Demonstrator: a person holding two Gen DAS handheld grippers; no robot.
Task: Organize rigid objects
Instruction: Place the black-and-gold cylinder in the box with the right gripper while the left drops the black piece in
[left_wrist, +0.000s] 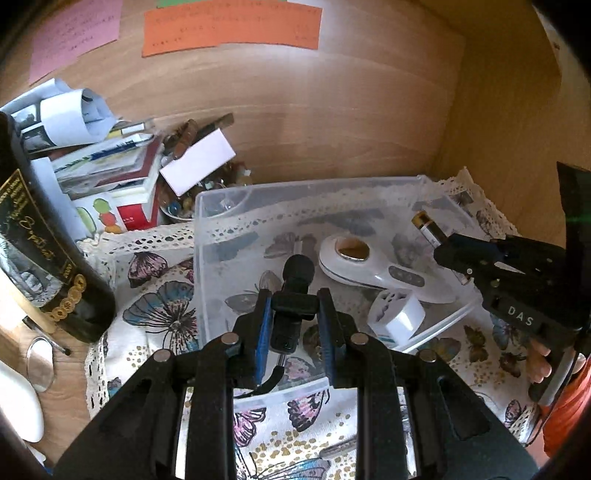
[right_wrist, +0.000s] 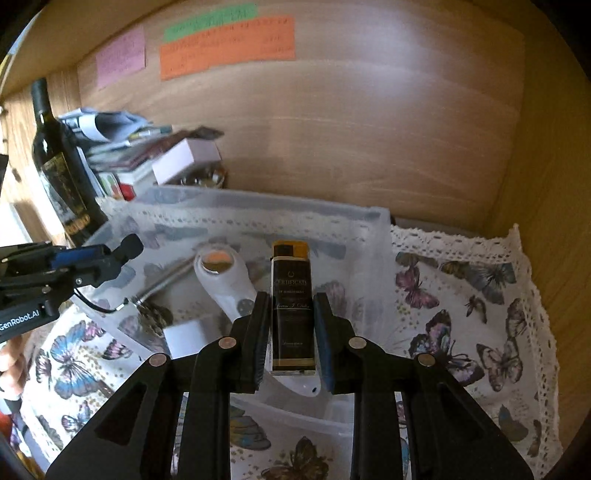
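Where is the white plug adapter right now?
In the left wrist view, the plug adapter lies inside the clear plastic bin, at its near right corner, just in front of the white handheld device.

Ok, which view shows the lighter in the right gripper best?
The right wrist view: the lighter stands upright between the right gripper fingers, its black-and-gold label facing the camera. The left wrist view shows only its gold top end poking out past the right gripper, over the clear plastic bin.

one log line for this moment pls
left gripper: shut on black clip mic | right gripper: shut on lighter | both over clear bin | bin holds white handheld device, white adapter
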